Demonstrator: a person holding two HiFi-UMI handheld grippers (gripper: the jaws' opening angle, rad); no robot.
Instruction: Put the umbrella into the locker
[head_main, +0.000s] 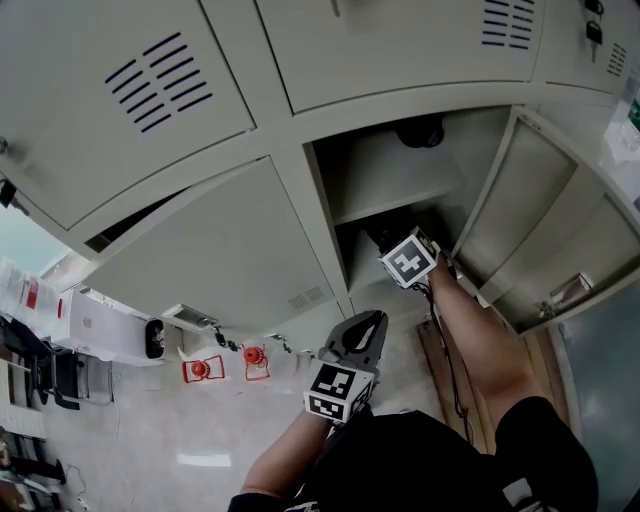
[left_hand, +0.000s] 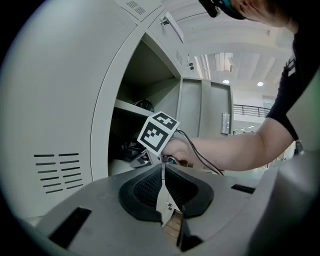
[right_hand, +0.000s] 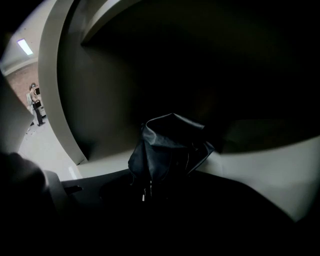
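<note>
The black folded umbrella (right_hand: 167, 145) sticks out from between the dark jaws of my right gripper (right_hand: 160, 176), which is shut on it. Both are inside the lower compartment of the open grey locker (head_main: 345, 215), below its shelf (head_main: 390, 205). In the head view only that gripper's marker cube (head_main: 410, 258) and the forearm show at the opening; the umbrella is hidden there. My left gripper (head_main: 366, 322) hangs lower, outside the locker, shut and empty. In the left gripper view its pads (left_hand: 150, 187) meet at the tips (left_hand: 162, 167), facing the right gripper's marker cube (left_hand: 158, 131).
The locker door (head_main: 520, 200) stands open at the right. A dark object (head_main: 420, 132) lies on the upper shelf. Two red items (head_main: 200, 368) and white boxes (head_main: 100, 325) are on the floor at the left. A person (right_hand: 36, 102) stands far off.
</note>
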